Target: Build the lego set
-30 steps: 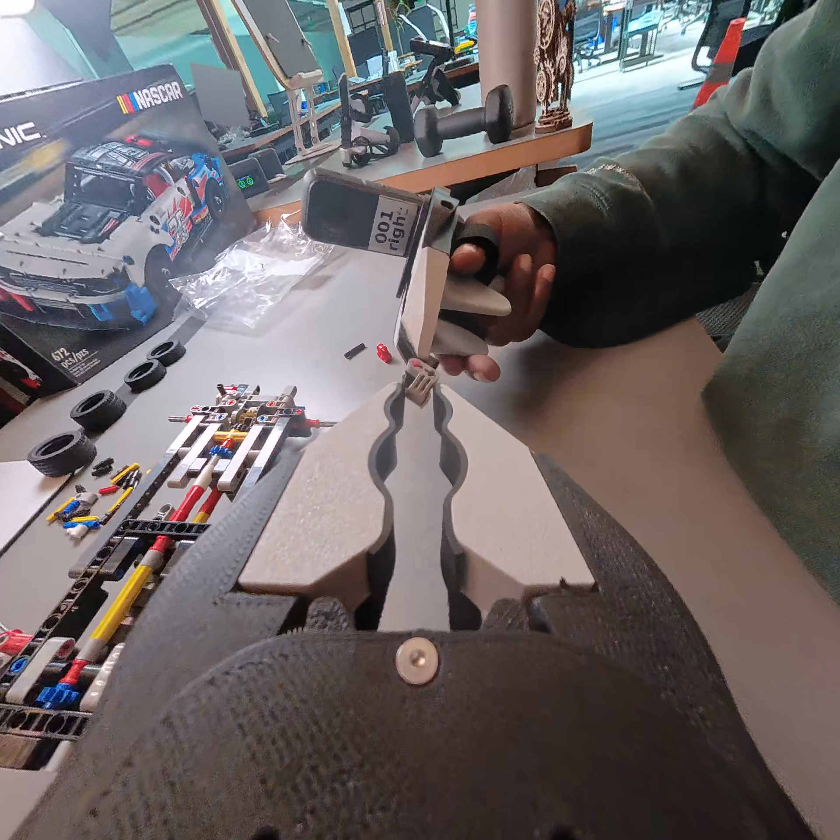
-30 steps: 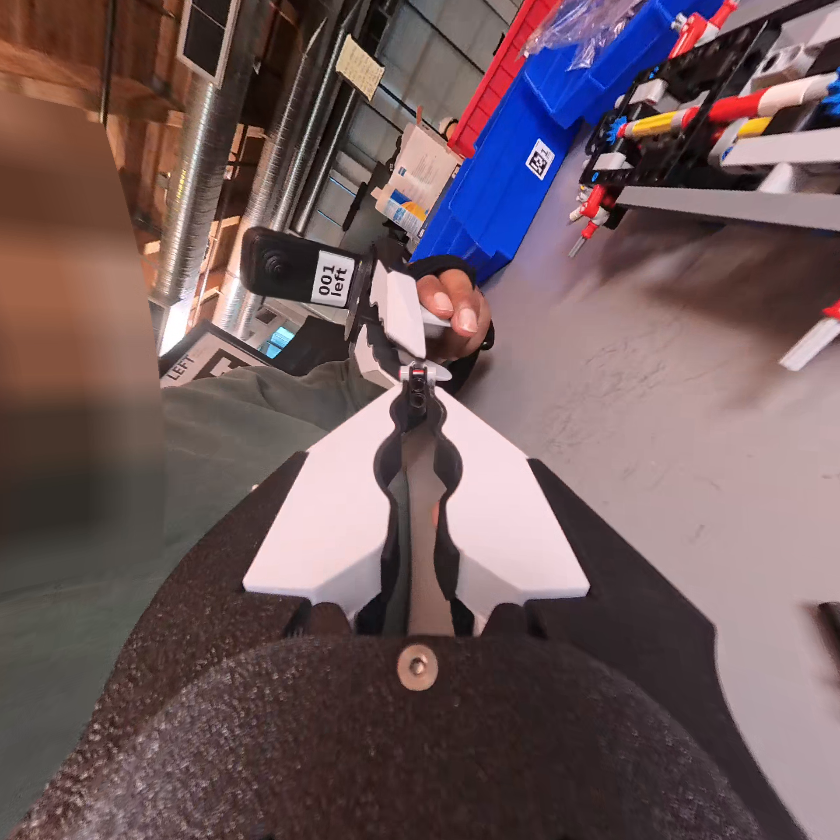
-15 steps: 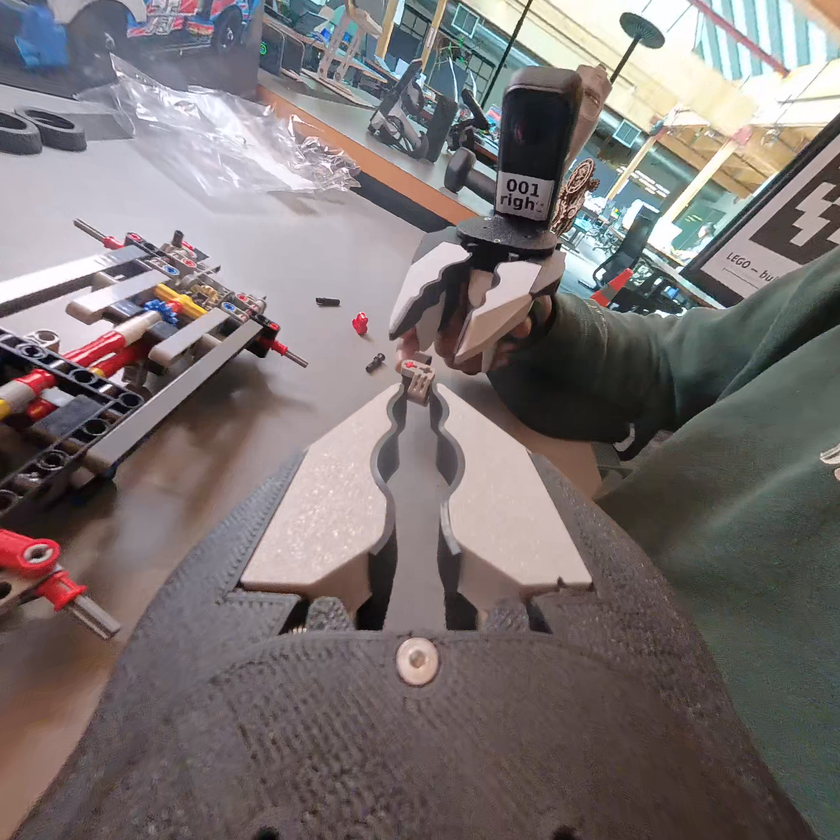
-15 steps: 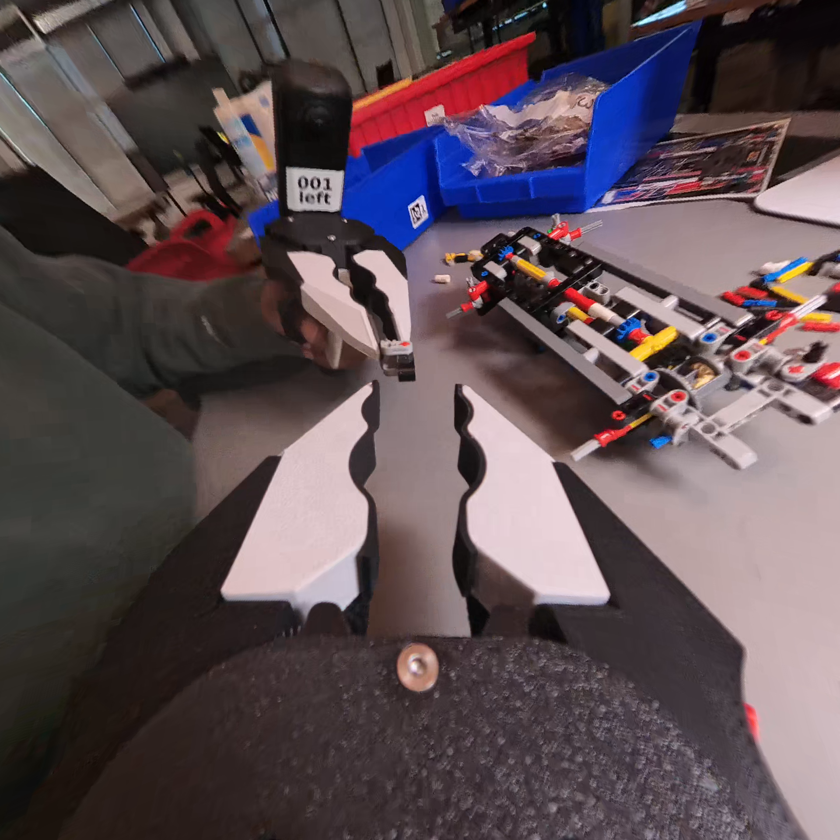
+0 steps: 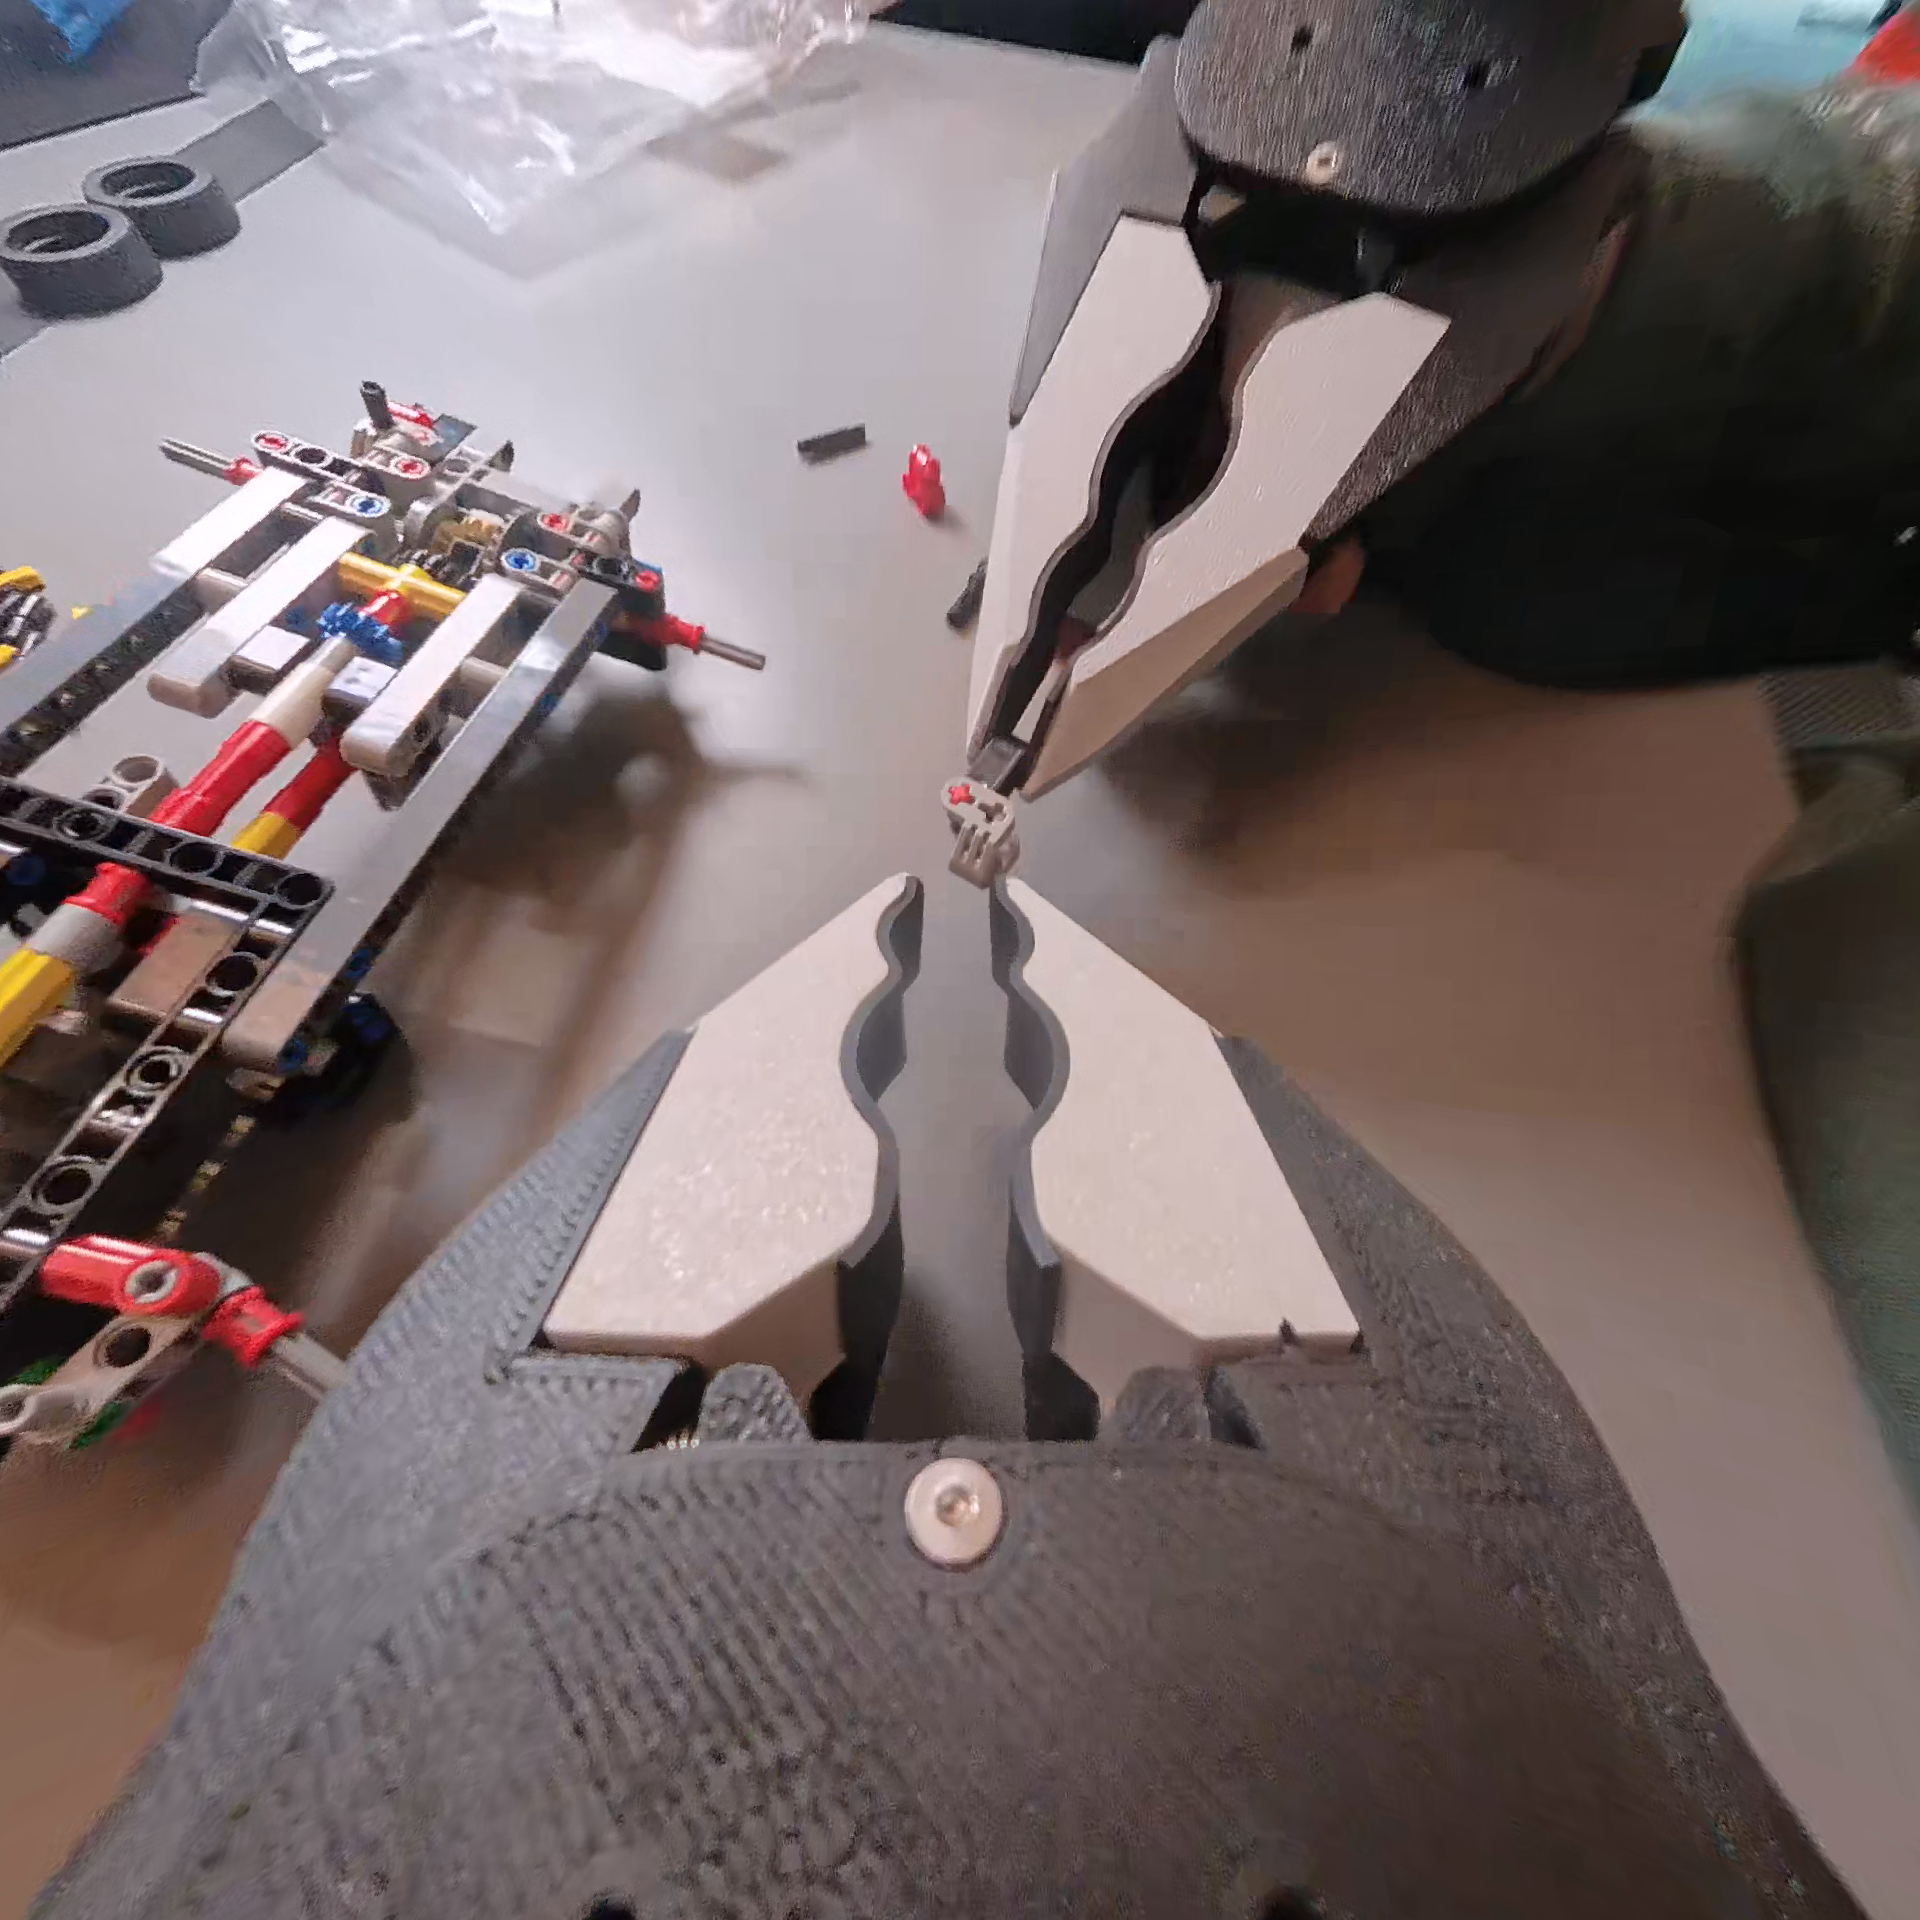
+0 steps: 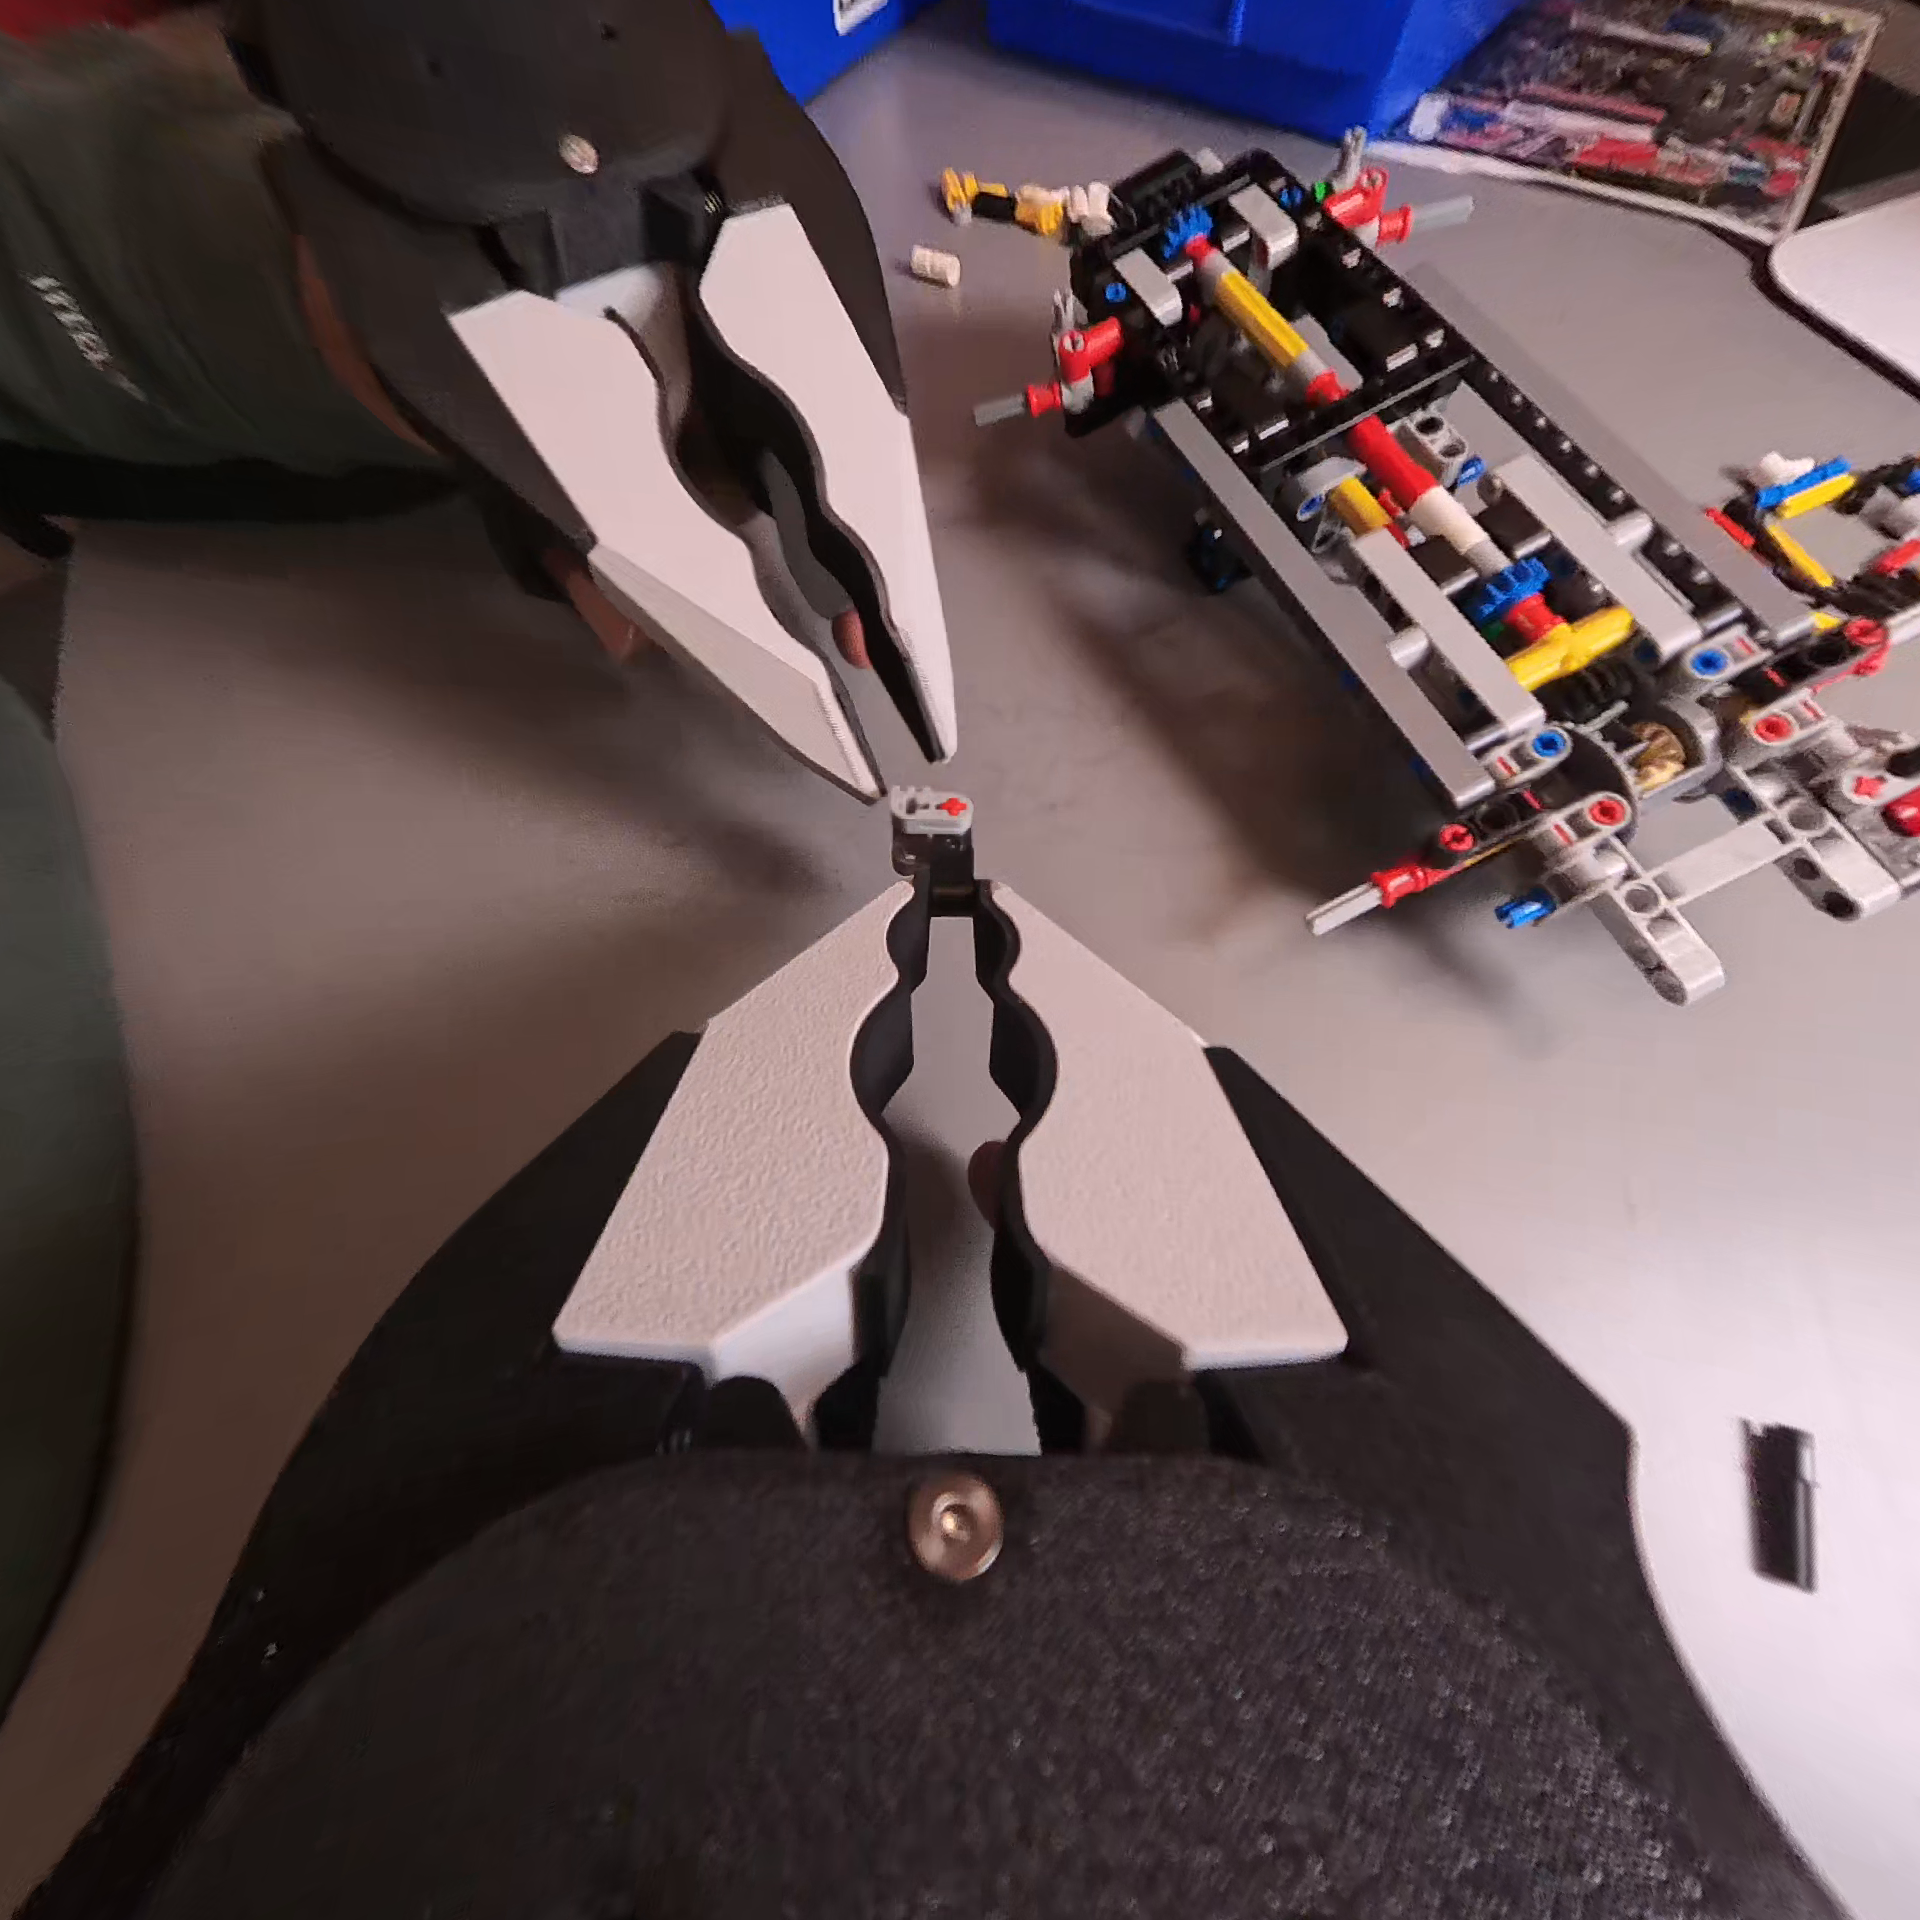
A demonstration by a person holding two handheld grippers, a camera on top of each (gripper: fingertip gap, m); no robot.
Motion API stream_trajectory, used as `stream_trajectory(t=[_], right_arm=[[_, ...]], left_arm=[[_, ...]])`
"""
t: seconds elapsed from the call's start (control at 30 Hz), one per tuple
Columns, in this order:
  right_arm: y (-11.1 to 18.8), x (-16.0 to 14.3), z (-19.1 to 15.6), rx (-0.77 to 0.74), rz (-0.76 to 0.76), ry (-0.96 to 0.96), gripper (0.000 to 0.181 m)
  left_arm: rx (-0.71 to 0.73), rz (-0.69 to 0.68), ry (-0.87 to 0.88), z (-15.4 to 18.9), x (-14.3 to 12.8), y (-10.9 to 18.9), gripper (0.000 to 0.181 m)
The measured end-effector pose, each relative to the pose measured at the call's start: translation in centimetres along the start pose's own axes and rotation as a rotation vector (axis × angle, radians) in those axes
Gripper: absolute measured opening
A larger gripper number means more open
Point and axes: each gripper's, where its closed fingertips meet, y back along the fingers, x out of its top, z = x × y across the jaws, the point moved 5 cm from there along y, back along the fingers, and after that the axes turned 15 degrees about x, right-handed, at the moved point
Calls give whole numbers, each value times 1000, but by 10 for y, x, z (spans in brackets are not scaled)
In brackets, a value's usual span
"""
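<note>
— While both tools hover over the grey tabletop, where is the piece?

— The small light-grey lego connector with a red cross-shaped axle end sits on a black part, and the right gripper pinches that black part between its tips. It is held clear of the table, at 12 o'clock in the right wrist view.

— And the left gripper?

— Its tongs stand narrowly parted. One tip is just at the connector's corner, but the piece is not between them.

— The main build?

— The long black-and-grey lego chassis with red, yellow and blue parts lies flat at about 2 o'clock in the right view, well apart from the grippers.

— Anything loose?

— A small red lego piece and a short black pin lie near each other at 12 o'clock in the left view. Two black rubber tyres rest at 10 o'clock.
</note>
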Motion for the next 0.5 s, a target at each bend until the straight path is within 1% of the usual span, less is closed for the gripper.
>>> stream_trajectory(t=[0.1, 0.23, 0.5], right_arm=[[-4, -3, 0, -44, -47, 8, 5], [-9, -7, 3, -94, -116, 43, 5], [-11, -9, 3, -141, -217, 55, 5]], left_arm=[[22, -38, -62, 1, -5, -2, 15], [12, -58, -66, 3, -7, -4, 21], [19, -86, -104, 5, -10, -6, 22]])
